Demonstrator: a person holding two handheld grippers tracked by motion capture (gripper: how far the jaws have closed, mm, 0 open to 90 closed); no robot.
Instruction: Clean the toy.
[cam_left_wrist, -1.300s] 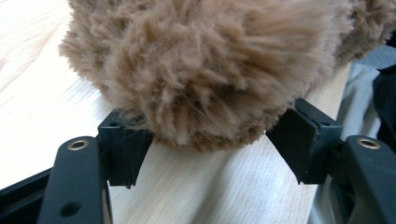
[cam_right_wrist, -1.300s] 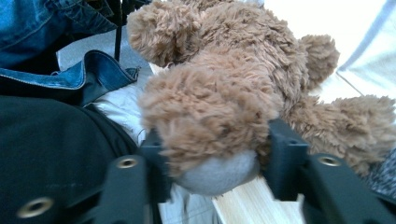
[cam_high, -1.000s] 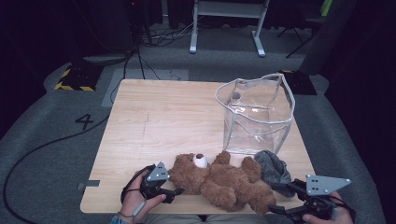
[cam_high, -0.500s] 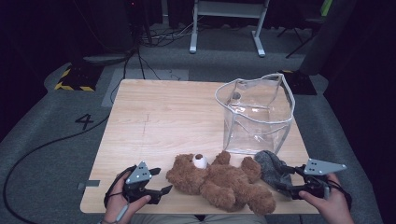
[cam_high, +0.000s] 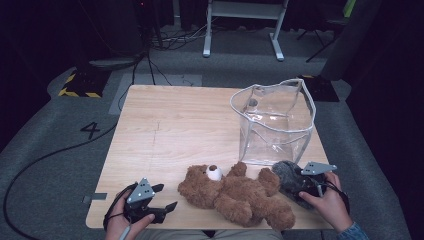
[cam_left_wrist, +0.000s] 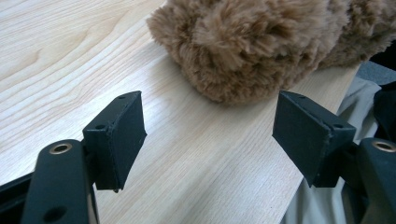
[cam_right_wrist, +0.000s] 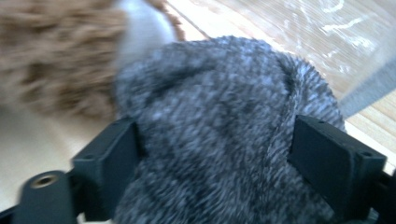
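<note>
- Grey knitted thing lies at the near right of the worktop, touching the teddy bear's foot on one side and sitting just in front of the clear bag's near wall. In the right gripper view the grey knit bulges up between my two black fingers.
- My right gripper is low at the grey knit, hand behind it at the worktop's near right corner. Its fingers have just been spreading wider; the knit fills the gap from one pad to the other. The picture is blurred there, so I cannot tell whether the pads press on it or merely flank it.
- Brown teddy bear lies on its back along the near edge, head toward my left, white muzzle up, legs toward the grey knit. Its fur shows ahead of my left fingers, apart from them.
- My left gripper hovers at the near left edge, pointing toward the bear's head, near it but not touching. Its fingers stand wide apart, having just opened a little more, with nothing between them but bare wood.
- Clear plastic bag stands upright and open-mouthed at the right, beyond bear and knit.
- Floor beside the worktop carries a painted 4 and a black cable.
</note>
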